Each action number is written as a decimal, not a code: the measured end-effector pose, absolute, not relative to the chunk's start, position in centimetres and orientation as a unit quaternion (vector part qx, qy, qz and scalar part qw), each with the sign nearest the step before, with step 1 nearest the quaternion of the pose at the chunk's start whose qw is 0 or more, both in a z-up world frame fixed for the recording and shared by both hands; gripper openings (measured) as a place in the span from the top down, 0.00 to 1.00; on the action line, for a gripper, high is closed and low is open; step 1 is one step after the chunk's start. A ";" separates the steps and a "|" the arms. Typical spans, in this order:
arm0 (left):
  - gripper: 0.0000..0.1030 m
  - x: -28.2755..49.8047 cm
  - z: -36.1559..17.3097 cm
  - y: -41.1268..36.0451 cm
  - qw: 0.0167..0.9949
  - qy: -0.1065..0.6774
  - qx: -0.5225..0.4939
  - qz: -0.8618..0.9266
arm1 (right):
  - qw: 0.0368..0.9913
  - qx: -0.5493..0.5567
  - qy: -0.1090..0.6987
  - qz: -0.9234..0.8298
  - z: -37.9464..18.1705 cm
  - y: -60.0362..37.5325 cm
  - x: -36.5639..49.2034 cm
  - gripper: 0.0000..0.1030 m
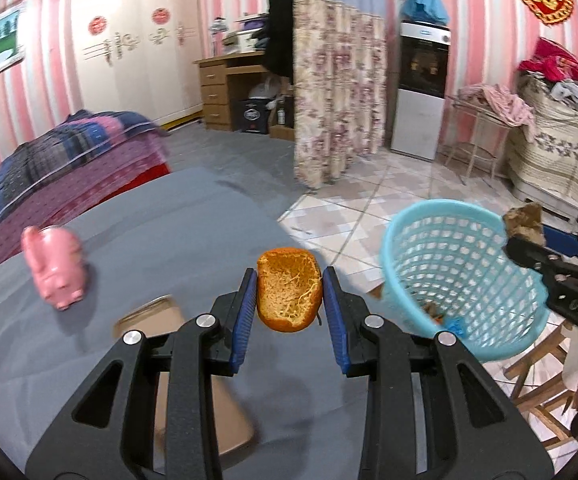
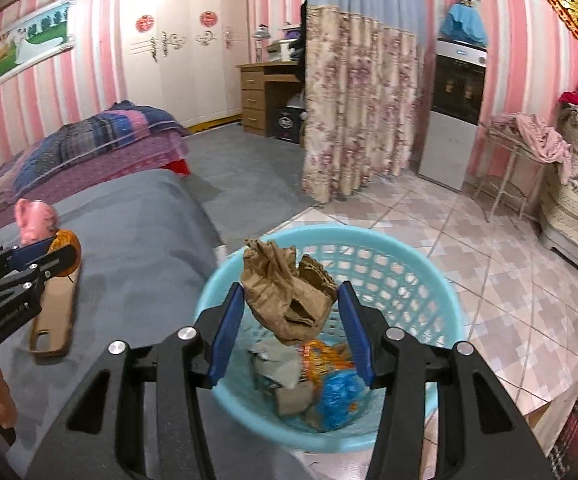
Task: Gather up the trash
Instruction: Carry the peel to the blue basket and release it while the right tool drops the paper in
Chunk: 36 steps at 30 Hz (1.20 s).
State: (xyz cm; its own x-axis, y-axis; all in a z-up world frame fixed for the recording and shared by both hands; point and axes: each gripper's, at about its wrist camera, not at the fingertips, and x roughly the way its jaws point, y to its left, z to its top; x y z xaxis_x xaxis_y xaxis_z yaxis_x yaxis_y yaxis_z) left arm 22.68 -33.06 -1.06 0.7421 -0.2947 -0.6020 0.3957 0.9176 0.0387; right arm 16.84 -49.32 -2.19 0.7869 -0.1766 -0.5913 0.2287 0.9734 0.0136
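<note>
My left gripper [image 1: 289, 272] is shut on an orange peel half [image 1: 289, 296], held above the grey bed cover [image 1: 177, 236] near its edge. To its right stands a light blue mesh basket [image 1: 461, 264]. My right gripper [image 2: 289, 286] is shut on a crumpled brown paper wad [image 2: 289, 304], hanging over the basket's [image 2: 417, 276] opening. Inside the basket lie a blue wrapper [image 2: 341, 396], an orange wrapper [image 2: 325, 360] and grey scraps. The right wrist view also shows the left gripper [image 2: 45, 256] with the peel [image 2: 67, 252] at the left.
A pink pig toy [image 1: 57, 268] and a tan phone case [image 2: 53, 320] lie on the bed cover. Folded quilts [image 1: 69, 148] sit at the bed's far end. A wooden stool [image 1: 545, 384] stands beside the basket on the tiled floor [image 2: 489, 280]. A floral curtain [image 1: 337, 92] hangs beyond.
</note>
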 end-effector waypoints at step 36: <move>0.20 24.9 -3.2 -44.9 0.903 0.316 0.119 -0.267 | 0.924 0.092 0.323 -0.182 -5.1 -56.9 16.4 0.53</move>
State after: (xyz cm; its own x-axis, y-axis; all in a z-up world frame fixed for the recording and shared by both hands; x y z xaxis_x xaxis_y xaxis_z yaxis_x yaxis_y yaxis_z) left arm 24.90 -44.85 -3.20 0.6583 -0.4067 -0.6335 0.5574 0.8289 0.0470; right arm 16.41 -56.91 -5.05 0.7247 -0.2776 -0.6306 0.3969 0.9164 0.0527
